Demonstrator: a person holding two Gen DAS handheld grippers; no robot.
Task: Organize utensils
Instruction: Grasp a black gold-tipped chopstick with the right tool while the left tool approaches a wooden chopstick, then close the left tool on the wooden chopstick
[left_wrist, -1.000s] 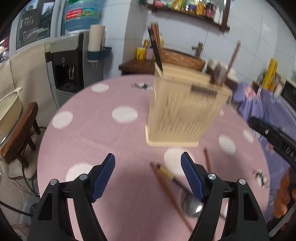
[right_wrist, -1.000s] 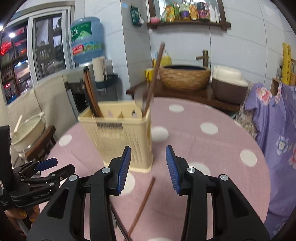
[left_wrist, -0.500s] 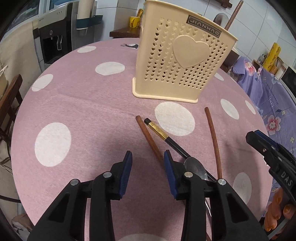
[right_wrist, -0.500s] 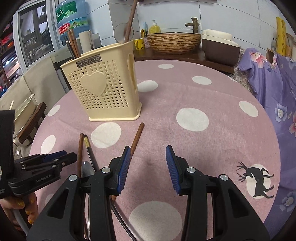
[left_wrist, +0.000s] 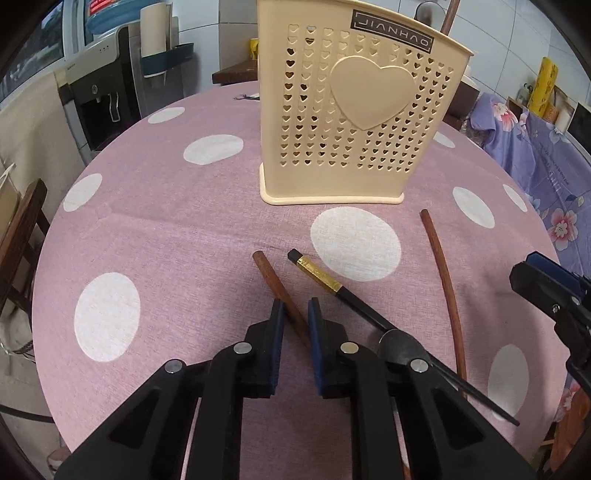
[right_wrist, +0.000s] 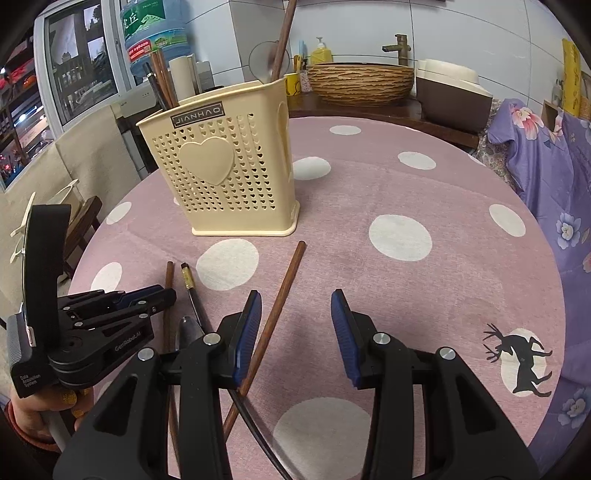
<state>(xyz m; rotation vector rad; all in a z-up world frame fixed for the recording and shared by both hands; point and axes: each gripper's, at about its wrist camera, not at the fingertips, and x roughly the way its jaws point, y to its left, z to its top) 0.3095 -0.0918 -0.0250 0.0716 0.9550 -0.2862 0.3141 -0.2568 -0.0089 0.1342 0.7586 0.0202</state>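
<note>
A cream perforated utensil holder (left_wrist: 354, 110) (right_wrist: 229, 166) stands upright on the table with chopsticks and a spoon in it. Before it lie a brown wooden chopstick (left_wrist: 269, 273) (right_wrist: 169, 280), a black chopstick with a gold band (left_wrist: 321, 275), a metal spoon (left_wrist: 400, 347) and a second brown chopstick (left_wrist: 443, 266) (right_wrist: 288, 288). My left gripper (left_wrist: 295, 306) (right_wrist: 147, 299) is closing, its pads on the first brown chopstick. My right gripper (right_wrist: 295, 299) (left_wrist: 546, 277) hangs open over the cloth with nothing gripped. The second brown chopstick runs just inside its left pad.
The round table wears a pink cloth with white dots (right_wrist: 399, 236); its edge curves close on the left and right. A wooden chair (left_wrist: 22, 229) and a water dispenser (left_wrist: 99, 96) stand to the left, purple floral fabric (right_wrist: 546, 155) to the right. A woven basin (right_wrist: 362, 81) sits behind.
Both grippers have sunk toward the table and tilted down. The left jaws have narrowed from wide apart to nearly together around the brown chopstick. The right jaws kept their spread.
</note>
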